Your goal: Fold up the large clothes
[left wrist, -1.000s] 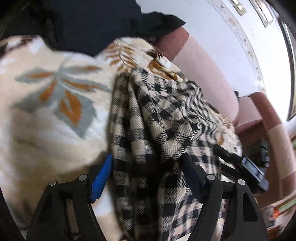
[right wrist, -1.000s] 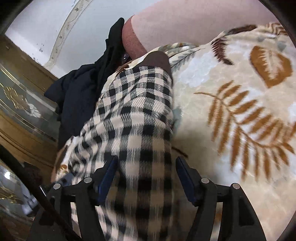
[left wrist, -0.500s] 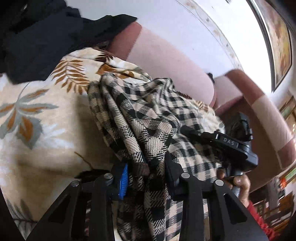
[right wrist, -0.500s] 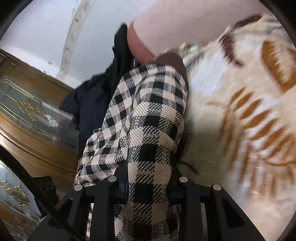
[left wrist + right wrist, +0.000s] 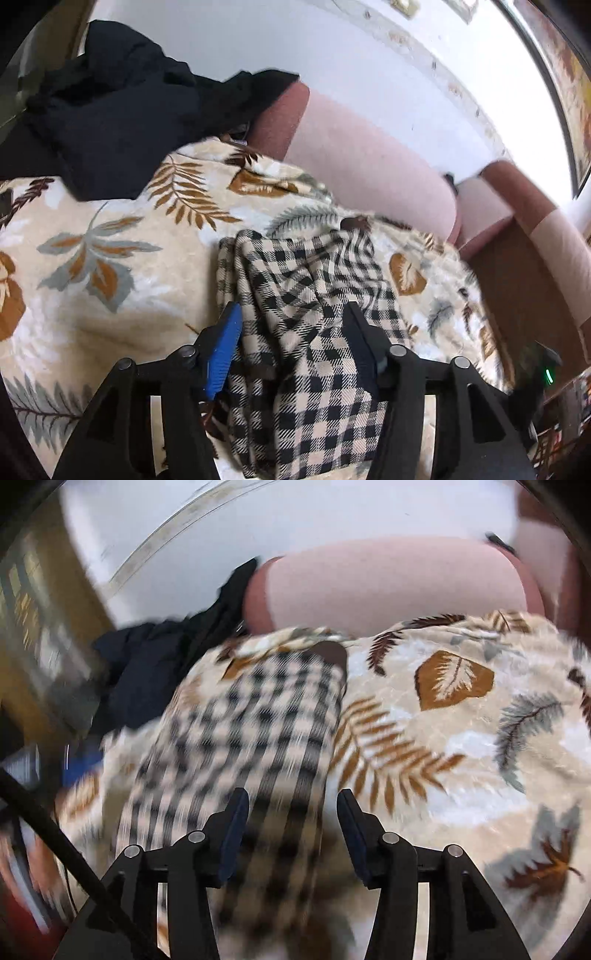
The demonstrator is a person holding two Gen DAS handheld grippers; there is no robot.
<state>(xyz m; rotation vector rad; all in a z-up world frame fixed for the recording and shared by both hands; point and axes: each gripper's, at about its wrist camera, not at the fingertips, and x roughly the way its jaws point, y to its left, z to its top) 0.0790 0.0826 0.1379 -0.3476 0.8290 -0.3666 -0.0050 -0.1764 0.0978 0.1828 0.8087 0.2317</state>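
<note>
A black and cream checked garment (image 5: 306, 332) lies bunched in a long folded strip on a leaf-patterned blanket (image 5: 92, 266). In the left wrist view my left gripper (image 5: 291, 328) is open, its fingers standing either side of the strip's near part. In the right wrist view, which is motion-blurred, the same checked garment (image 5: 251, 746) runs away from me over the blanket (image 5: 461, 738). My right gripper (image 5: 291, 812) is open, with the strip's right edge between its fingers.
A dark navy garment (image 5: 110, 122) is heaped at the back left against the pink sofa back (image 5: 369, 158). It also shows in the right wrist view (image 5: 155, 675), next to a wooden cabinet (image 5: 40, 627). The sofa's armrest (image 5: 535, 266) is at the right.
Half a second ago both grippers were shut on the checked garment. Both have opened and let it go, and the garment has dropped onto the blanket. Both cameras have pulled back a little.
</note>
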